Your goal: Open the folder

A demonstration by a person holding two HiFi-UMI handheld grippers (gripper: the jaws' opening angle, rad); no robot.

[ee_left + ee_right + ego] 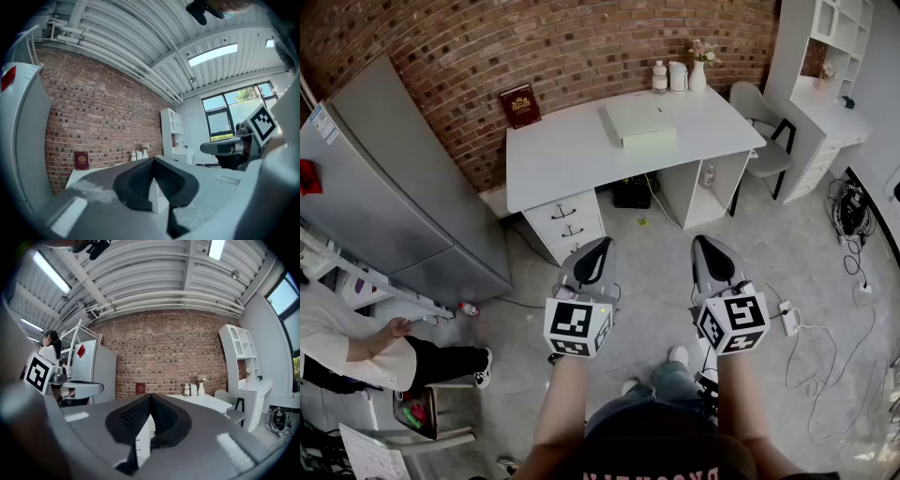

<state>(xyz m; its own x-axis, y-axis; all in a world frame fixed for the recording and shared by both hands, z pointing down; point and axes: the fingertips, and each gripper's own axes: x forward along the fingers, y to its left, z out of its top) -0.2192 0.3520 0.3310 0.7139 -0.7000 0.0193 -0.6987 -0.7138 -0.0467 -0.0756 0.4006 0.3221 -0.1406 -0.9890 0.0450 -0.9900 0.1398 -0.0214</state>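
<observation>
Across the upper middle of the head view stands a white tabletop (562, 155) against a brick wall. On it, toward its right and rear, a pale folder (637, 122) lies flat and looks closed. A red book (519, 104) leans on the wall at the tabletop's left corner. Bottles and a vase (698, 75) stand at its far right corner.

Lower in the frame, the left hand-held gripper (600, 246) and the right hand-held gripper (705, 242) are held side by side over bare floor. They are level and well apart from the folder. Each gripper view shows the jaws pressed together with nothing between them, probably because nothing is within reach yet. The task seems not yet started, and an approach to the tabletop comes first.
</observation>
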